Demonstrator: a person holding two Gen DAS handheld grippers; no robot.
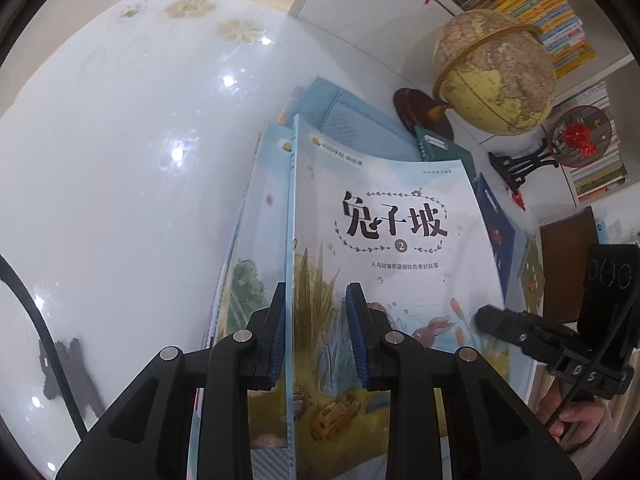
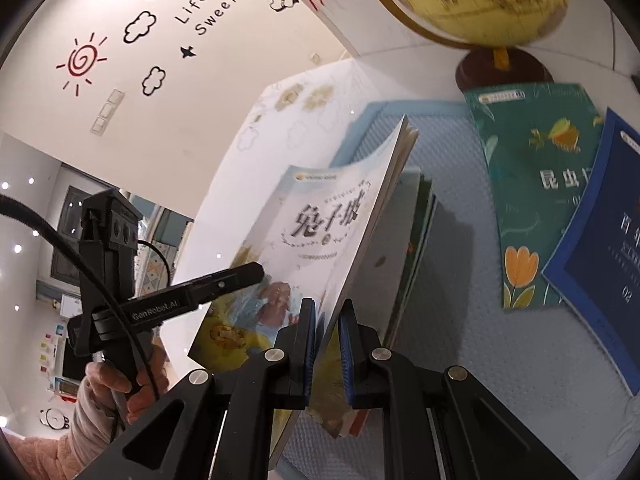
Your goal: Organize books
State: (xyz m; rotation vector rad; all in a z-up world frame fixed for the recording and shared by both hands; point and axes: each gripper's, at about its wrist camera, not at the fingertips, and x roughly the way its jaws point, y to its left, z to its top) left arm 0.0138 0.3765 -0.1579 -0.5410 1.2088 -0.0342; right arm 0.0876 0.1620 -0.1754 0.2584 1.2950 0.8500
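Note:
A pale picture book with a rabbit on its cover (image 1: 384, 208) is held tilted above the table by both grippers. My left gripper (image 1: 318, 312) is shut on its spine edge. My right gripper (image 2: 326, 320) is shut on the opposite page edge of the same rabbit book (image 2: 320, 224). Each gripper shows in the other's view: the right gripper (image 1: 492, 320) at the cover's lower right, the left gripper (image 2: 240, 276) over the cover's left side. Beneath the held book lies a stack of similar books (image 2: 416, 248), whose top pale cover (image 1: 260, 220) shows to the left.
A green book (image 2: 532, 200) and a dark blue book (image 2: 600, 240) lie on a light blue mat (image 2: 460, 160). A globe (image 1: 496, 76) on a wooden base and a red-flower fan on a stand (image 1: 580, 136) stand behind. The glossy white table (image 1: 120, 160) spreads left; bookshelves (image 1: 540, 0) behind.

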